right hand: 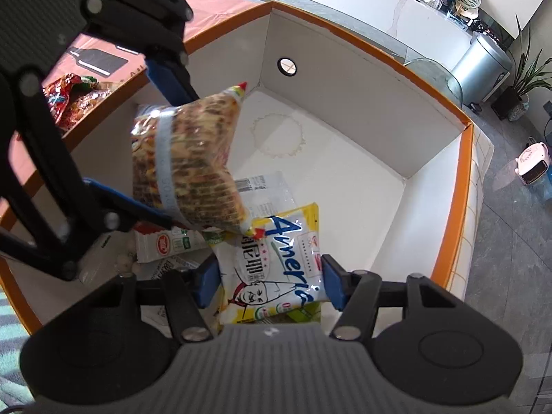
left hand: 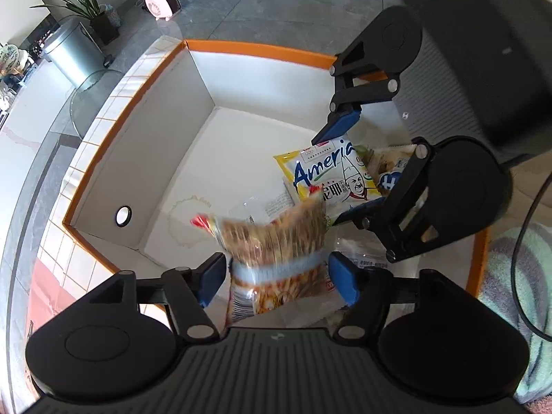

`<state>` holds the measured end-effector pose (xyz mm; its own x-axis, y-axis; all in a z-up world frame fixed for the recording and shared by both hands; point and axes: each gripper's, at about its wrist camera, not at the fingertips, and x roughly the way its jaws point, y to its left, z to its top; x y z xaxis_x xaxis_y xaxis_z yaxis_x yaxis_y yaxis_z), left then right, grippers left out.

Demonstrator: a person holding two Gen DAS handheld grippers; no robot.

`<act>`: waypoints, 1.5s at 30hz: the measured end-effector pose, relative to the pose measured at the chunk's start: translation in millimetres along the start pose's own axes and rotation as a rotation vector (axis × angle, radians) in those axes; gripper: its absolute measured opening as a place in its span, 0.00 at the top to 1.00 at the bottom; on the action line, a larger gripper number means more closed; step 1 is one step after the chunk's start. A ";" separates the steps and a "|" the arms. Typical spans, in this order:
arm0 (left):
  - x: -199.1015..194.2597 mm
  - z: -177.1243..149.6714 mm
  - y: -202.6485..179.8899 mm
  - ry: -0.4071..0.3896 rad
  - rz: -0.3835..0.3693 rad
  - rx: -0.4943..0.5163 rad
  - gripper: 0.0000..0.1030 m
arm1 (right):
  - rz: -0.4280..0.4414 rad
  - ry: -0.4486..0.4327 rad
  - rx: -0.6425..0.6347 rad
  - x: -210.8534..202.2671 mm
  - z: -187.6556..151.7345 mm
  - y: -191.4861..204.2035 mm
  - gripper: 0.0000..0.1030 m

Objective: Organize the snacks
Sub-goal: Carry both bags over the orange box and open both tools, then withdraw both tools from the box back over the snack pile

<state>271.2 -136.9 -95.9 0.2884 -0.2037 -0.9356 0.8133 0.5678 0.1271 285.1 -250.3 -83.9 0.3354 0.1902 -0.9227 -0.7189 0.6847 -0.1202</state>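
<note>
the left gripper [left hand: 276,276] hangs over the white box [left hand: 165,145] with the orange rim, its 2 blue fingers [left hand: 343,281] spread on either side of a brown patterned snack bag [left hand: 276,238] with a pale blue band. the bag looks blurred and sits between the fingers; whether they press on it cannot be told from the left wrist view. in the right wrist view the same snack bag [right hand: 186,162] sits in the middle left of the frame, raised above the box floor, with the left gripper [right hand: 162,158] reaching in from the upper left and its fingers [right hand: 169,79] against the bag's top and bottom edges, so the hold looks closed on the bag.

the right gripper [right hand: 267,284] is low in the box with its fingers [right hand: 333,284] apart around the yellow and white "ameria" packet [right hand: 276,269], which lies flat on other packets at the lower middle of that frame. in the left wrist view this packet [left hand: 331,176] lies right of centre, between the right gripper's [left hand: 339,172] open fingers, 1 above it and 1 below.

a white packet with a red logo [right hand: 165,245] lies beneath the bag. more red snack packs [right hand: 72,100] sit outside the box at the upper left of the right wrist view.
</note>
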 end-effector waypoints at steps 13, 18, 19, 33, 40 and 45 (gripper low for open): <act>-58.1 -26.4 26.3 -0.173 0.072 -0.264 0.20 | 0.069 -0.016 0.002 -4.9 13.6 20.0 0.43; -76.4 -38.8 41.3 -0.188 0.102 -0.415 0.20 | 0.123 -0.001 0.044 5.9 21.7 26.5 0.43; -79.0 -41.5 44.5 -0.187 0.102 -0.444 0.20 | 0.139 0.002 0.055 8.1 22.8 28.0 0.43; -88.4 -67.2 43.6 -0.158 0.104 -0.496 0.20 | 0.126 0.113 0.157 20.4 21.2 23.5 0.37; -106.6 -79.9 36.1 -0.173 0.123 -0.508 0.20 | 0.110 0.094 0.192 5.8 16.4 21.7 0.31; -125.4 -93.8 29.3 -0.187 0.120 -0.552 0.20 | 0.093 0.068 0.214 -14.9 16.2 28.8 0.23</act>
<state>211.5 -19.9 -5.6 0.4873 -0.2211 -0.8448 0.4007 0.9162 -0.0086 269.3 -222.0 -67.7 0.2267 0.2168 -0.9495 -0.5971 0.8012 0.0404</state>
